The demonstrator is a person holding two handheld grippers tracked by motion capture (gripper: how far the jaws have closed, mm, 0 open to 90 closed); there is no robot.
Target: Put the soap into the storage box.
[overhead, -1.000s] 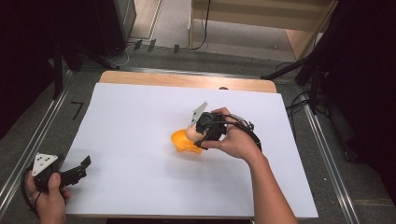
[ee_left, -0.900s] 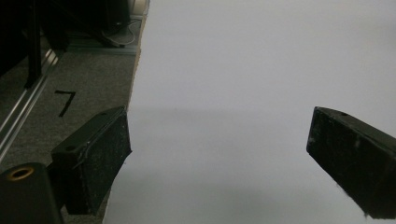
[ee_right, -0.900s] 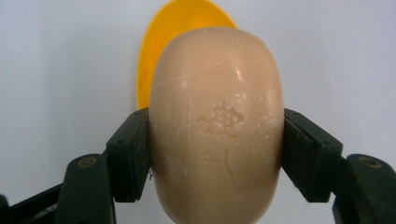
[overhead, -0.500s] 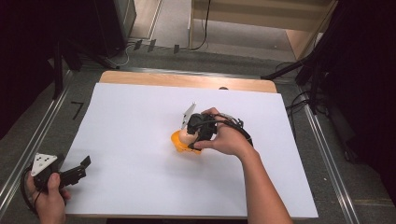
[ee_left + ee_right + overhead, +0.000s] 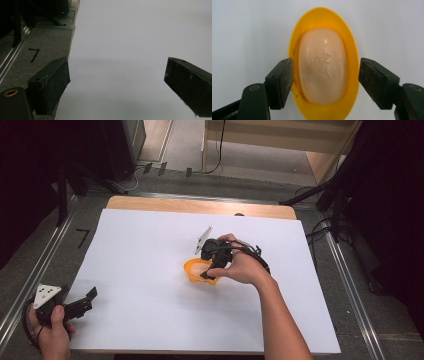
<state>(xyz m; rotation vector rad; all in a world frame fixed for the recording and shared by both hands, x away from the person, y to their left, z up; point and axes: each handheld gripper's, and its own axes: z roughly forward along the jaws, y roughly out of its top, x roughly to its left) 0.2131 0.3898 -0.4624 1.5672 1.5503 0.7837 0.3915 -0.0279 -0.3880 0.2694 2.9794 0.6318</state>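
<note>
A yellow oval soap dish (image 5: 192, 272) lies near the middle of the white sheet (image 5: 140, 250). It holds a peach bar of soap (image 5: 322, 65) with a stamped mark. My right gripper (image 5: 207, 269) points straight down over it, and a hand covers most of the gripper. In the right gripper view the gripper (image 5: 325, 72) is open, with one jaw on each side of the dish's rim (image 5: 322, 13), close to it or just touching. My left gripper (image 5: 86, 300) rests at the sheet's near left corner, open (image 5: 117, 75) with nothing between its jaws.
The sheet covers a wooden table top (image 5: 200, 206). Metal rails (image 5: 30, 285) run along both sides of the table. A black mark (image 5: 33, 53) is on the grey surface left of the sheet. Cables and dark stands lie beyond the far edge.
My right gripper has shifted slightly left and settled lower over the soap dish. The left gripper has not moved.
</note>
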